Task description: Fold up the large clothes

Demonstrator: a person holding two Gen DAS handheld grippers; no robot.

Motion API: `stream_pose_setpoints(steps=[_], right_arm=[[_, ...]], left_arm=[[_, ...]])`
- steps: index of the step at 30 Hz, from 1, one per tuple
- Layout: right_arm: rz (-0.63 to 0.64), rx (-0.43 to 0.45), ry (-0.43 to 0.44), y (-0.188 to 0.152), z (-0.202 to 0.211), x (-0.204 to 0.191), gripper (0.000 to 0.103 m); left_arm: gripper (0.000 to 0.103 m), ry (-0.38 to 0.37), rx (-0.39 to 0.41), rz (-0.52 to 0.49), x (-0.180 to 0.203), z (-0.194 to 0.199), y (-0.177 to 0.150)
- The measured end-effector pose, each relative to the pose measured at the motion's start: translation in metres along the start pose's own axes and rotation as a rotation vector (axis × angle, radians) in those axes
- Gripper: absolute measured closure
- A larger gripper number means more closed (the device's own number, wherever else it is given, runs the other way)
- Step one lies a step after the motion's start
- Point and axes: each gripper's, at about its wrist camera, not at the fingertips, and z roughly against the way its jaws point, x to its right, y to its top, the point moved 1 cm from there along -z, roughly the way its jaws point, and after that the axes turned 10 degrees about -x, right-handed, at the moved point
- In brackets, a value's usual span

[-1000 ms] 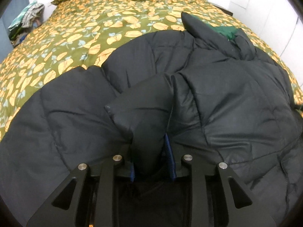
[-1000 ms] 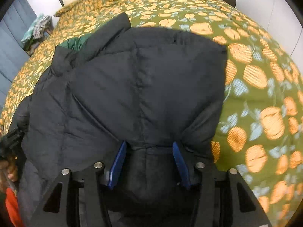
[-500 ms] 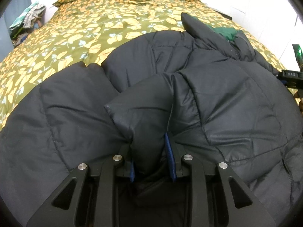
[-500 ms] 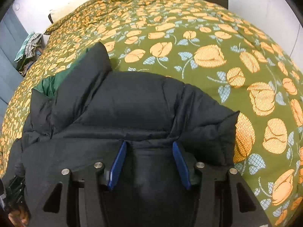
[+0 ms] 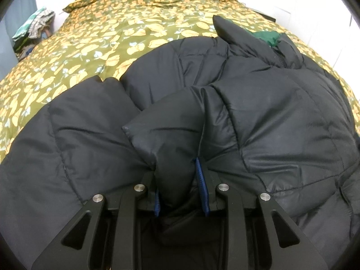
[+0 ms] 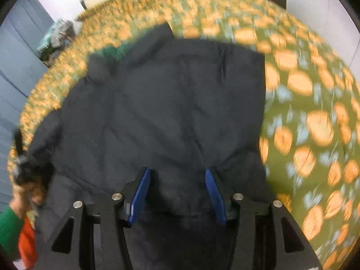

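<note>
A big black puffer jacket [image 5: 258,117] with a green lining [image 5: 266,36] at the collar lies spread on the bed. My left gripper [image 5: 177,168] is shut on a bunched fold of the jacket's near edge, padding bulging out between the blue pads [image 5: 201,184]. In the right wrist view, which is blurred, the same jacket [image 6: 180,103] fills the middle. My right gripper [image 6: 177,175] is shut on a thick wad of its hem, the fabric pressed between both blue pads [image 6: 139,193]. At the left edge a hand [image 6: 24,193] with a green sleeve holds the other gripper.
The bed carries an olive quilt [image 5: 101,36] with an orange leaf print, bare at the far left and at the right of the jacket [image 6: 310,121]. A heap of clothes [image 5: 33,27] sits beside the bed at the far left. White walls and cupboards stand to the right.
My right gripper swung away and back with the jacket's hem, lifting that side and laying it down spread again. The left gripper stayed put, still clamped on its fold.
</note>
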Motion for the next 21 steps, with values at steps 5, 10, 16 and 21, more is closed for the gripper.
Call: stream_pose_setpoints(steps=[5, 10, 16, 21], right_arm=[[-0.032, 0.031, -0.022, 0.001, -0.019, 0.0, 0.051], [-0.049, 0.103, -0.059, -0.021, 0.015, -0.012, 0.037], [0.045, 0.23, -0.076, -0.083, 0.074, -0.052, 0.015], [0.093, 0.246, -0.015, -0.13, 0.084, -0.089, 0.015]], left_arm=[[0.074, 0.05, -0.028, -0.004, 0.004, 0.004, 0.003], [0.044, 0.104, -0.039, -0.029, 0.007, 0.042, -0.018], [0.021, 0.059, -0.009, -0.022, -0.03, 0.108, -0.082], [0.02, 0.022, -0.03, 0.231, -0.118, 0.142, -0.123]])
